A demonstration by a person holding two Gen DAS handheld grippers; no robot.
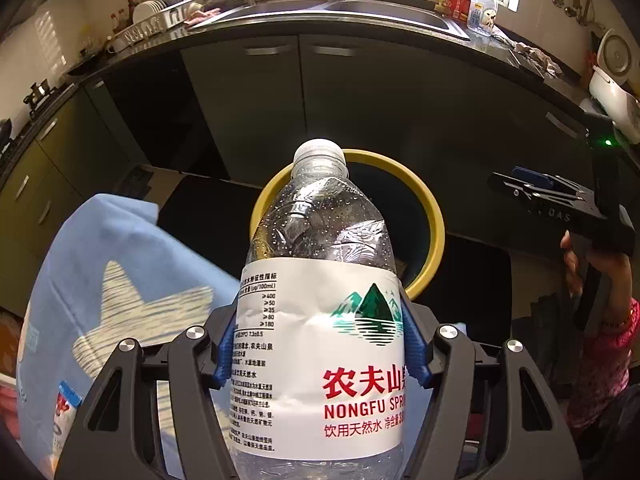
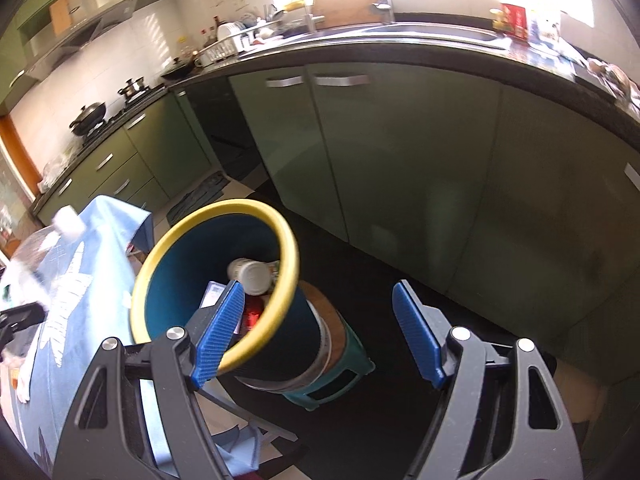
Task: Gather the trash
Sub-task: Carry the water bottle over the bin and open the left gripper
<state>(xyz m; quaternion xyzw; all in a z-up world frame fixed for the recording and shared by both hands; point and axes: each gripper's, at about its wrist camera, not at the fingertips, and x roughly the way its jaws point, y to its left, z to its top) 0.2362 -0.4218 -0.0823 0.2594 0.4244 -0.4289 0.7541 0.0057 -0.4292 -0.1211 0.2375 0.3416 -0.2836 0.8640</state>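
The left gripper (image 1: pixel 320 344) clamps a clear water bottle (image 1: pixel 320 320) between its jaws, cap toward the yellow-rimmed bin (image 1: pixel 434 216). Only the right wrist view looks into the bin (image 2: pixel 168 280), where a white-capped container (image 2: pixel 252 276) and blurred scraps lie. The right gripper (image 2: pixel 320 336) has wide, empty jaws. The bottle's base is cut off.

You've got a clear plastic water bottle (image 1: pixel 320 320), white cap on, white label with a green mountain logo and red lettering, droplets inside, cap pointing toward the bin. The bin (image 2: pixel 276 236) is dark teal with a yellow rim, sits on a green stool, and already holds a white-capped container (image 2: pixel 250 276) and scraps.
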